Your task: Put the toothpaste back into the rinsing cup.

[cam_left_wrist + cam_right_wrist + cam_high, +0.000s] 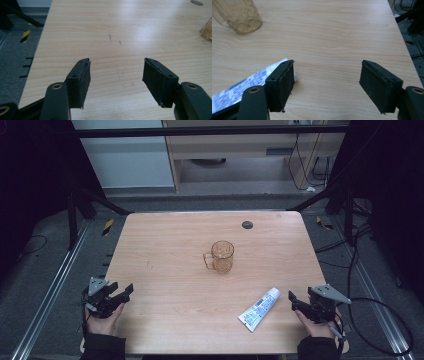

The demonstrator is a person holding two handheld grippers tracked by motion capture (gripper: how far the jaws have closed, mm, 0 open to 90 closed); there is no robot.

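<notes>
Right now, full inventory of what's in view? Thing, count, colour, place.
mug: 1, clear amber glass, upright near the table's middle, handle toward the left of the high view
tube: 1, white with blue print, lying flat near the front right, just left of the right gripper
round disc: 1, dark grey, set in the tabletop near the far edge
table: 1, light wood, centre of the high view
left gripper: 1, black, front left edge of the table, jaws open, nothing between them
right gripper: 1, black, front right edge, jaws open, tube beside one jaw, not gripped
hands: 2, one behind each gripper, dark sleeves
</notes>
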